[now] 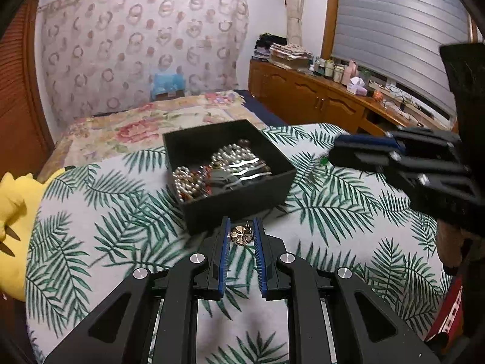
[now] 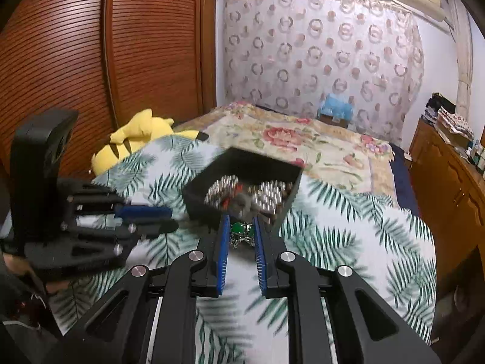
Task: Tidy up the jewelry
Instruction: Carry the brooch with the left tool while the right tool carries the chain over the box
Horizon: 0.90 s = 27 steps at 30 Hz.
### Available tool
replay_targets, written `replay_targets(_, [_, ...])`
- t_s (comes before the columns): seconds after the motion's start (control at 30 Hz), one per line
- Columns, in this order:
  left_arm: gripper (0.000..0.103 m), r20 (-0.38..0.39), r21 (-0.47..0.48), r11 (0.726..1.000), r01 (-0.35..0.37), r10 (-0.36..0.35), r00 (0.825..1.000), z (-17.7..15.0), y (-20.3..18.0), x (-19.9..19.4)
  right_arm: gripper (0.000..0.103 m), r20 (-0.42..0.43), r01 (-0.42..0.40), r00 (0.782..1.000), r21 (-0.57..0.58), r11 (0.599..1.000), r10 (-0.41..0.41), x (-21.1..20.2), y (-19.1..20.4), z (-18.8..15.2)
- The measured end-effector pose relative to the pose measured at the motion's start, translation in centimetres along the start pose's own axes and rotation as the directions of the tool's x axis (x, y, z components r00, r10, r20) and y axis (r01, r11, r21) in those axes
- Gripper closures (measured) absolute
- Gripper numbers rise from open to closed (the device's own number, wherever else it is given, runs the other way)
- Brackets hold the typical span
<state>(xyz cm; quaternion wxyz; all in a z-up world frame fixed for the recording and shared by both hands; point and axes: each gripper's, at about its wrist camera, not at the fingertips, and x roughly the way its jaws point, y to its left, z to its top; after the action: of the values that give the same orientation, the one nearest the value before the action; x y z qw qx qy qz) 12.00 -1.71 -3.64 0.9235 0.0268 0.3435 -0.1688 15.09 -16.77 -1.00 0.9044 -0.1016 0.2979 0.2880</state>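
The left gripper (image 1: 240,231) is pinching a gold flower brooch (image 1: 240,234) between nearly closed jaws, just in front of the black box (image 1: 242,194). The right gripper (image 2: 240,233) is clamping a green-stoned piece (image 2: 241,231) likewise, beside the box's near corner. The box, holding pearl strands (image 1: 188,179), is sitting on the leaf-print bed (image 1: 100,227).

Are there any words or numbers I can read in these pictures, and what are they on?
None can be read.
Red item at the right edge of the left wrist view: white marks, too cut off and blurred to read.
Bottles and boxes on the wooden dresser: labels too small to read.
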Motion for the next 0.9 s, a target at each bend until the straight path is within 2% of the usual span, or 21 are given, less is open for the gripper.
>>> replay_targets(0.37, [0.089,0.018,-0.016,1.000,-0.026,0.026,0.999,1.1,1.5,-0.3,0.085,0.015,-0.012,1.000,0.035,0.999,0.011,4.3,-1.7,4.7])
replay_targets(0.5, [0.089,0.026,-0.006,1.000,-0.029,0.029,0.999,1.5,1.5,-0.3,0.085,0.012,-0.043,0.999,0.056,0.998,0.043,6.6,-2.5,5.7])
replay_targets(0.63, [0.089,0.029,0.000,0.999,-0.034,0.034,0.999,2.3,1.7,0.1,0.085,0.007,-0.086,0.996,0.087,0.992,0.086,8.7,-3.5,6.3])
replay_targets(0.77, [0.089,0.034,-0.002,0.999,-0.035,0.035,0.999,3.2,1.8,0.7,0.080,-0.020,-0.075,0.997,0.102,0.992,0.078,10.2,-4.0,6.2])
replay_targets(0.9, [0.089,0.040,-0.019,0.999,-0.038,0.038,0.998,3.6,1.8,1.9,0.080,-0.017,-0.072,0.997,0.125,0.990,0.075,10.1,-4.7,5.5])
